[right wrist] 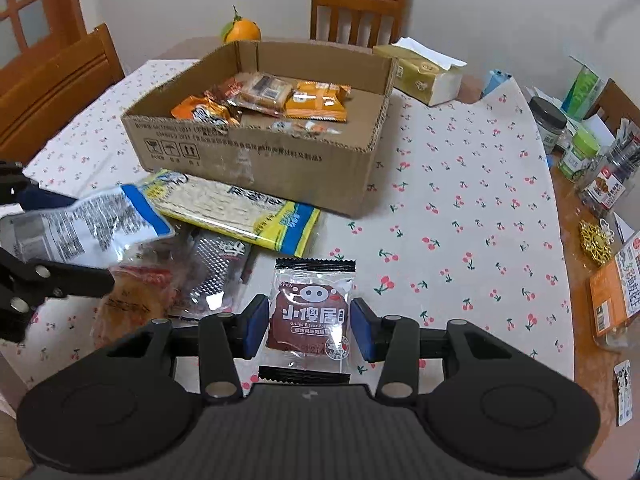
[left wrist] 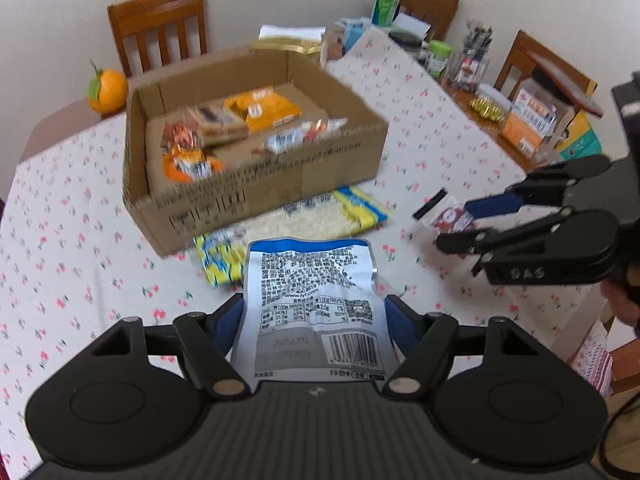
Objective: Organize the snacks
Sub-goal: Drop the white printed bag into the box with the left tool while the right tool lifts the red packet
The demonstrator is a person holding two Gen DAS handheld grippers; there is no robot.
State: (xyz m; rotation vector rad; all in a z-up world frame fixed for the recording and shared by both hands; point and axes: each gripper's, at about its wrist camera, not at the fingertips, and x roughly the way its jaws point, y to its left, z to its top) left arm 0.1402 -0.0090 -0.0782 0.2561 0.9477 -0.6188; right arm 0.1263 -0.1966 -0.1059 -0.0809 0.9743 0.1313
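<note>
My left gripper (left wrist: pixel 314 316) is shut on a silver and blue snack bag (left wrist: pixel 312 300), held above the table in front of the cardboard box (left wrist: pixel 256 196). The bag also shows at the left of the right wrist view (right wrist: pixel 80 228). The box (right wrist: pixel 256 160) holds several orange and brown snack packs (right wrist: pixel 316 106). My right gripper (right wrist: pixel 308 326) is open, its pads on either side of a red pork-jerky packet (right wrist: pixel 310 316) lying on the table. A long yellow and blue cracker pack (right wrist: pixel 240 212) lies against the box front. More packets (right wrist: pixel 168 284) lie left of the jerky.
The table (right wrist: pixel 460 208) has a cherry-print cloth. An orange (right wrist: pixel 240 30) and a tissue box (right wrist: pixel 428 76) stand behind the carton. Jars and boxes (right wrist: pixel 580 152) crowd the right edge. Wooden chairs (right wrist: pixel 360 4) surround the table.
</note>
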